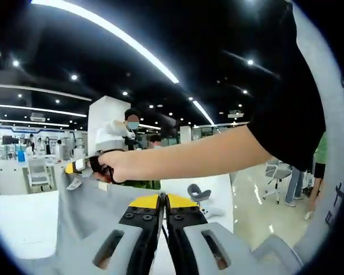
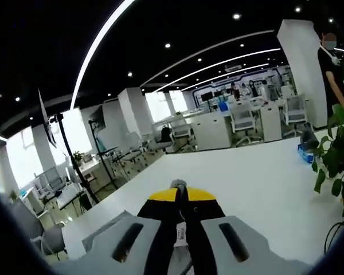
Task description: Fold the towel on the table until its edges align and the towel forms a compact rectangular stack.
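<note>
Towel [image 1: 89, 209], grey, lifted above white table [image 1: 23, 223], pinched in closed left gripper [image 1: 163, 200] and apparently in closed right gripper [image 2: 180, 195], cloth barely visible there. Beyond, open office: desks, chairs [image 2: 241, 123], ceiling light strips [image 1: 109, 31], potted plant [image 2: 335, 154].

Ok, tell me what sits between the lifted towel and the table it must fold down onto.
Nothing visible does. The towel hangs pinched in the left gripper and the right gripper, and the white table ahead looks bare; the part directly beneath the cloth is hidden.
</note>
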A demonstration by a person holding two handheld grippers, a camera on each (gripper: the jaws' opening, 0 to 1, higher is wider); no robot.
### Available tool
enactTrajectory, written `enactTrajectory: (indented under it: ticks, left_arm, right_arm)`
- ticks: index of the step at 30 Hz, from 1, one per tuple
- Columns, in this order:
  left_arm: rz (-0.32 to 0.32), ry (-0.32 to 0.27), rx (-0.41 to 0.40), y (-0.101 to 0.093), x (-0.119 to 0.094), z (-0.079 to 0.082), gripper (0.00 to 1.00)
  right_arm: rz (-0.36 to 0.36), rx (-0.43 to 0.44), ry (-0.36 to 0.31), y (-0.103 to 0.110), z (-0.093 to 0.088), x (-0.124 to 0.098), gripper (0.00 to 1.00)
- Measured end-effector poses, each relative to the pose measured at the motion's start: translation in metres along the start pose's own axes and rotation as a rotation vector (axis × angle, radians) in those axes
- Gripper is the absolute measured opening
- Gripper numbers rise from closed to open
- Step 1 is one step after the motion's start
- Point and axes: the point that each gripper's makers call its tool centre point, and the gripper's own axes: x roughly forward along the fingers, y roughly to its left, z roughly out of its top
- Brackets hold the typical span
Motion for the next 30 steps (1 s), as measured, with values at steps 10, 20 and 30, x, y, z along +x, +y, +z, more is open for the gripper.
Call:
enactTrajectory:
  ticks: [10,20,30]
  left_arm:
    - [0.072,-0.038,0.000,0.034,-0.040,0.017,0.03]
    - [0.113,-0.054,0.011,0.056,-0.073,0.030,0.03]
    - [0.190,-0.064,-0.001,0.076,-0.107,0.036,0.03]
  right_arm:
    - [0.015,0.002,0.015,0.028,0.005,0.016,0.01]
    - [0.038,-0.008,0.036,0.060,0.007,0.039,0.01]
    - [0.074,-0.023,0.055,0.091,0.008,0.061,0.01]
